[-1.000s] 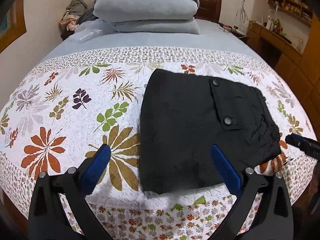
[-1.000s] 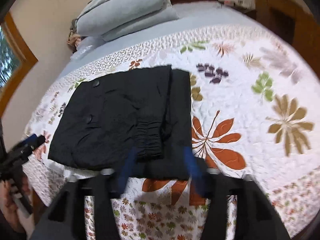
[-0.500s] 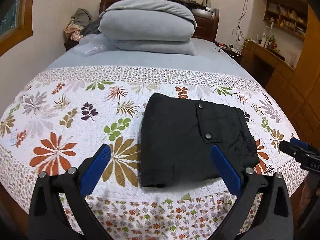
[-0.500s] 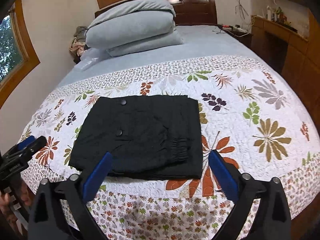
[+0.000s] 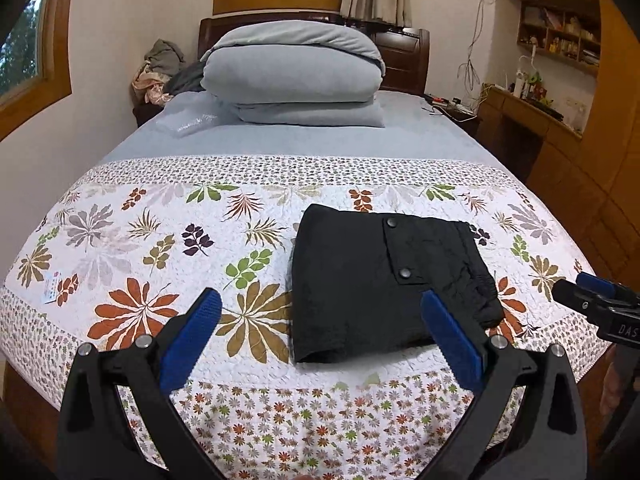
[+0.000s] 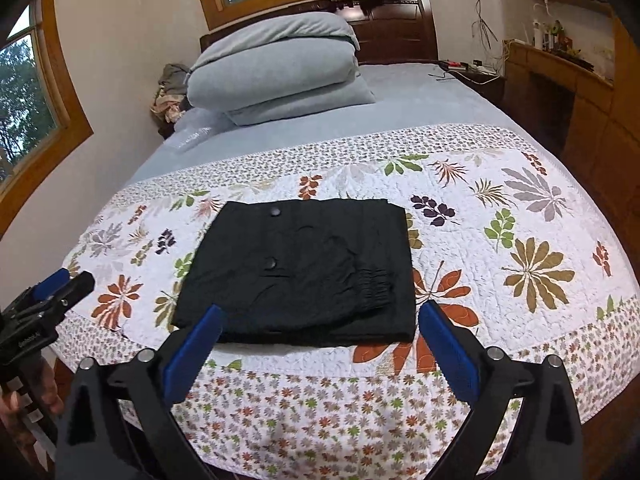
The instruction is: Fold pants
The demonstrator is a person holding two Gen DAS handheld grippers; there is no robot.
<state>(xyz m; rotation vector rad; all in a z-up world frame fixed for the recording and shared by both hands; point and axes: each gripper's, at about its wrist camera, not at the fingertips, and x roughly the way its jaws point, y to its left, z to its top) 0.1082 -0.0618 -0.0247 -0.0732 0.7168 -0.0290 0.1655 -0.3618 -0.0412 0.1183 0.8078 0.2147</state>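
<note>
The black pants (image 5: 384,280) lie folded into a compact rectangle on the floral quilt (image 5: 160,248), with two snap buttons on a pocket flap facing up. They also show in the right wrist view (image 6: 304,268), elastic cuff toward the near right. My left gripper (image 5: 320,320) is open and empty, held back from the bed's near edge. My right gripper (image 6: 320,332) is open and empty, also back from the edge. Each gripper shows at the side of the other's view, the right one (image 5: 596,304) and the left one (image 6: 48,296).
A stack of folded grey bedding (image 5: 292,76) sits at the head of the bed by the dark headboard (image 5: 404,56). Clothes are piled (image 5: 160,68) at the far left. A wooden desk and shelves (image 5: 548,116) stand along the right wall.
Both grippers have pulled back and up from the pants, which now look smaller and farther. The right gripper's jaws have opened from a narrower gap. The pants have not moved.
</note>
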